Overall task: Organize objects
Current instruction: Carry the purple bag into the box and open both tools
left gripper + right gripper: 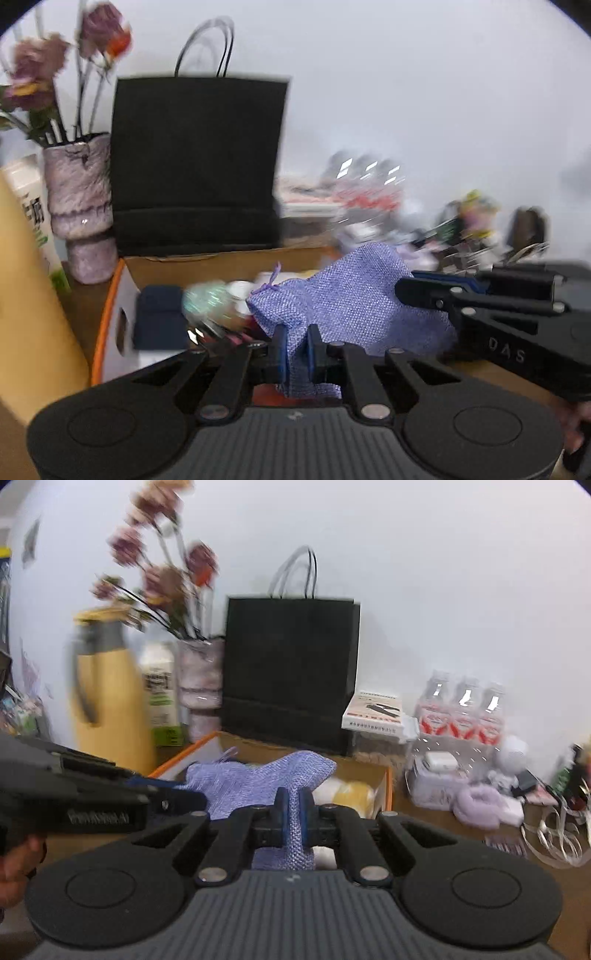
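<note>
Left claw pinches the purple burlap pouch at bottom centre. Right claw clamps its other edge, above the cardboard box.

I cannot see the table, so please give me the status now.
Left gripper and right gripper both shut on purple pouch. Pouch held above open cardboard box. Nothing in the way.

A plain white wall behind a cluttered wooden table.
The wall is bare and evenly lit, with no window in view; the brown tabletop runs right up to it, and a picture hangs at the far left.
</note>
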Available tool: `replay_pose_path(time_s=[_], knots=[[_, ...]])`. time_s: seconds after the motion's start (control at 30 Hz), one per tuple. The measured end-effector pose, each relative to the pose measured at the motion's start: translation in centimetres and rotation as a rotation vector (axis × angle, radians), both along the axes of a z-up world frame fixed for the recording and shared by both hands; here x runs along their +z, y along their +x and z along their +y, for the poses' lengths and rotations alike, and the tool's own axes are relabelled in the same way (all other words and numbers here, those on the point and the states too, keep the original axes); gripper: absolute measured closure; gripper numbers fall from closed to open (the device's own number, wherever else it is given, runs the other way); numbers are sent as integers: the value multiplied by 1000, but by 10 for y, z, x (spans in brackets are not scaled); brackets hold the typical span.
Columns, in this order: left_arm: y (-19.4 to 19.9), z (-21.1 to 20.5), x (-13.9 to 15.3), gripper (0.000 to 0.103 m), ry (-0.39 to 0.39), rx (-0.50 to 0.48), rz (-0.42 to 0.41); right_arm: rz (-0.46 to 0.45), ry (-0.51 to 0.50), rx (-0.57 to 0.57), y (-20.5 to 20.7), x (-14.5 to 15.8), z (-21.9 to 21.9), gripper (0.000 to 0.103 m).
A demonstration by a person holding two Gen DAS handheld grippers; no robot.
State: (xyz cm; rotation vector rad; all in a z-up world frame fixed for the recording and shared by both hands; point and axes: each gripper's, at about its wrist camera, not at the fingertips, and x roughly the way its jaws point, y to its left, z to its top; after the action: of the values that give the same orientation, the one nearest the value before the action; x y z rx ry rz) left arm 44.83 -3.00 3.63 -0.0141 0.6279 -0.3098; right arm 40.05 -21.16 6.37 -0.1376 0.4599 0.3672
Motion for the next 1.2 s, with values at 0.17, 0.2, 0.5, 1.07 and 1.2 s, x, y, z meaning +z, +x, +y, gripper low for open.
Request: replay_pose_path(time_s=[0.17, 0.2, 0.5, 1.07, 1.2], knots=[[80, 11, -45, 85, 107, 65, 89, 187, -47, -27, 102, -49, 32, 96], [88, 15, -58, 84, 123, 67, 130, 222, -53, -30, 114, -66, 38, 95], [100, 7, -88, 73, 174, 29, 163, 247, -76, -91, 126, -111, 41, 35], [-155, 40, 26, 17, 61, 178, -195, 1, 55, -90, -55, -6, -37, 0], [-284, 37, -6, 10, -5, 177, -227, -33, 137, -86, -179, -28, -54, 0]])
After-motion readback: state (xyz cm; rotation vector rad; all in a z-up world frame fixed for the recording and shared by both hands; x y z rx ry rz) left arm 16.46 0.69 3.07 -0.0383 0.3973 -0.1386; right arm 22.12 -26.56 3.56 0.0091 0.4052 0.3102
